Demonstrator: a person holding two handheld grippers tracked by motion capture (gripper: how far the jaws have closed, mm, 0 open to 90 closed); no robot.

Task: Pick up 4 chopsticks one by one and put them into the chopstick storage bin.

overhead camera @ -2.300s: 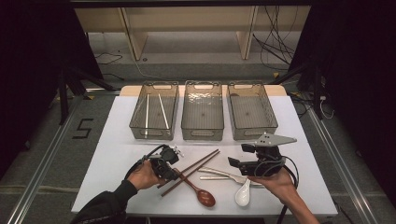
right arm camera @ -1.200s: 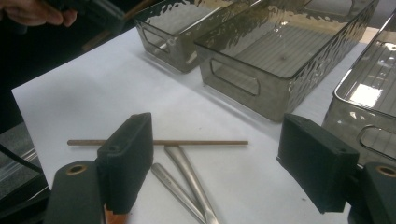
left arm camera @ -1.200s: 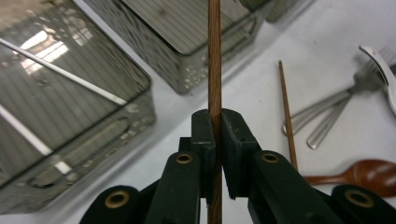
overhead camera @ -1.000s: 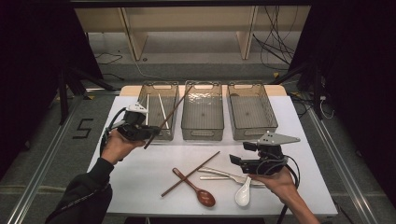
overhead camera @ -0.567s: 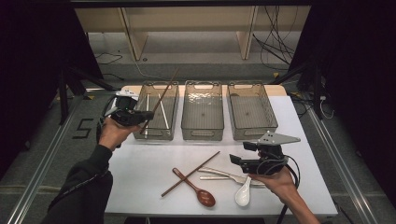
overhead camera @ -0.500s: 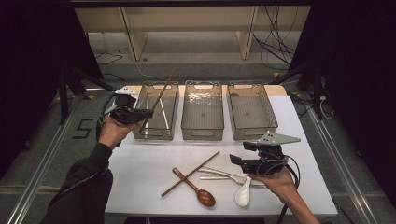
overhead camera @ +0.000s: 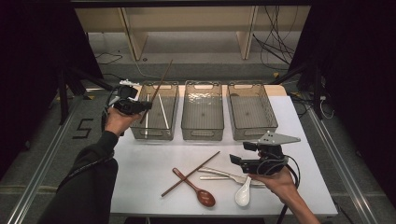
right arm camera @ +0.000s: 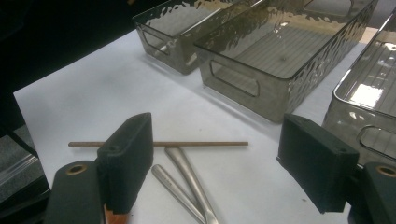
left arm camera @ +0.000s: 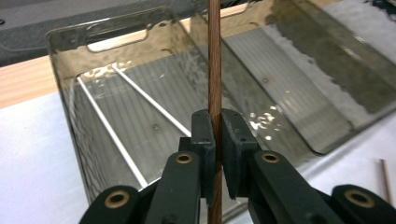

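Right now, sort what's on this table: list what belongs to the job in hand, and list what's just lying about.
In the job:
left gripper, shut on a brown chopstick
left bin, two pale chopsticks already inside
second brown chopstick, on the table

Lying about:
middle bin
right bin
wooden spoon
white spoon
metal cutlery

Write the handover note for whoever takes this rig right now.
Left gripper: shut on a brown chopstick, held tilted over the left bin.
Right gripper: open, low over the table near the two metal handles.
Done: two pale chopsticks lie in the left bin.
Left: drop the held chopstick, probably into that bin. On the table remain the other brown chopstick, a wooden spoon, a white spoon and the metal pieces. Middle bin and right bin look empty.
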